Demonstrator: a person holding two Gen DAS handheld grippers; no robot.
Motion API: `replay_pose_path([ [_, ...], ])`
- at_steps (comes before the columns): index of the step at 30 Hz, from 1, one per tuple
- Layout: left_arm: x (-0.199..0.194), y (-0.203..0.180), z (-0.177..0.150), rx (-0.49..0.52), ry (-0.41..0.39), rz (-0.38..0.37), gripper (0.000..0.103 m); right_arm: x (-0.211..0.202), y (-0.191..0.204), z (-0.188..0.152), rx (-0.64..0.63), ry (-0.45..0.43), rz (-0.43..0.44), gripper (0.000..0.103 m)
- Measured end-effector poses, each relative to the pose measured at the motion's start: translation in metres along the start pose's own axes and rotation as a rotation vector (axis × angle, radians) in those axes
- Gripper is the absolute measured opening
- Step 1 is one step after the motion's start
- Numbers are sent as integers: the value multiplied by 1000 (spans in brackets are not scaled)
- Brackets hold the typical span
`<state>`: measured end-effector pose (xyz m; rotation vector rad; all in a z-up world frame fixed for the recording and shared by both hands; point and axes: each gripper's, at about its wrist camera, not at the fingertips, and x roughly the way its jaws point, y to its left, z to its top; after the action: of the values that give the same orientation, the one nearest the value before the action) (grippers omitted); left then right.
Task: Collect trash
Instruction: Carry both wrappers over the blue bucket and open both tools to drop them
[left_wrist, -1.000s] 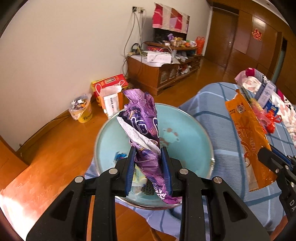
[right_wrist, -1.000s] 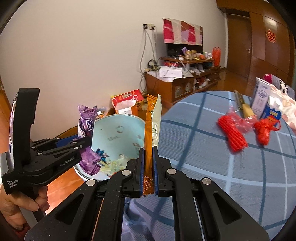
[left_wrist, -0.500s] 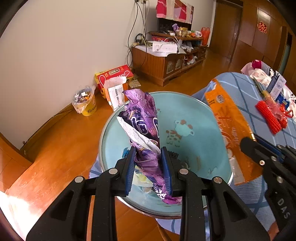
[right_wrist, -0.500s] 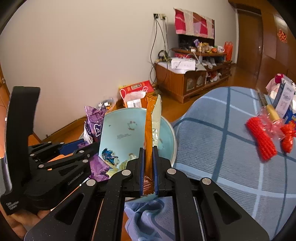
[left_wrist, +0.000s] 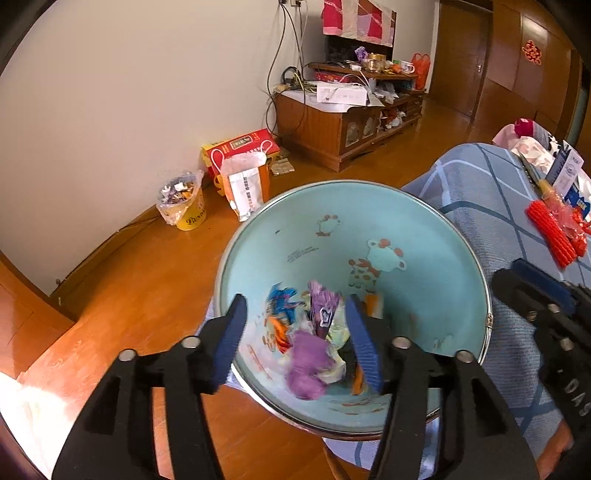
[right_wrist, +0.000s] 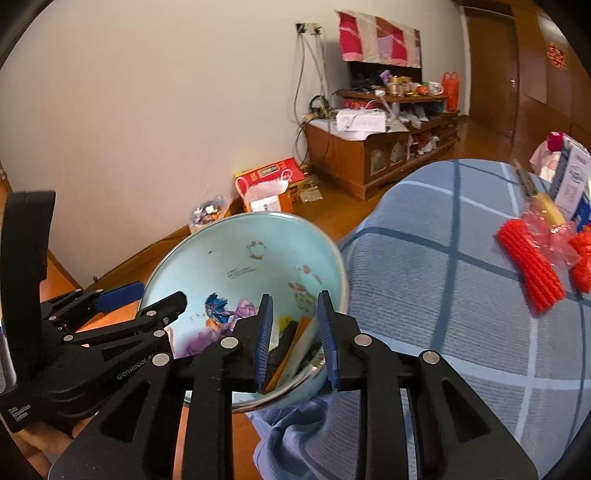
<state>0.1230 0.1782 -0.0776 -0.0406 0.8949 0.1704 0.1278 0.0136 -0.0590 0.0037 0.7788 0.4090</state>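
Observation:
A light blue bin with cartoon animals inside stands at the edge of the blue checked table. My left gripper is open above it, and the purple wrapper lies among other trash at the bottom. In the right wrist view my right gripper is open over the bin; the orange wrapper leans inside against the bin wall below the jaws. The left gripper shows at the left of that view.
Red mesh bundles and boxes lie on the far right of the table. On the wooden floor stand a yellow bucket of scraps, a red box with a bag and a wooden TV cabinet.
Both grippers opened. The purple wrapper dropped from the left gripper into the bin, and the orange wrapper dropped from the right gripper into the bin.

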Motion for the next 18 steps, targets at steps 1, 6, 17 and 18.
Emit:
replay_pose_path([
  [1, -1, 0, 0, -3, -1, 3, 60, -3, -3, 0, 7, -8, -6, 27],
  [6, -8, -1, -1, -23, -20, 29, 80, -26, -10, -6, 38, -65, -44, 61],
  [17, -39, -25, -1, 0, -79, 25, 96, -69, -57, -18, 124, -133, -206, 94],
  [18, -42, -29, -1, 4, -83, 16, 96, -72, -65, -19, 147, -125, -226, 94],
])
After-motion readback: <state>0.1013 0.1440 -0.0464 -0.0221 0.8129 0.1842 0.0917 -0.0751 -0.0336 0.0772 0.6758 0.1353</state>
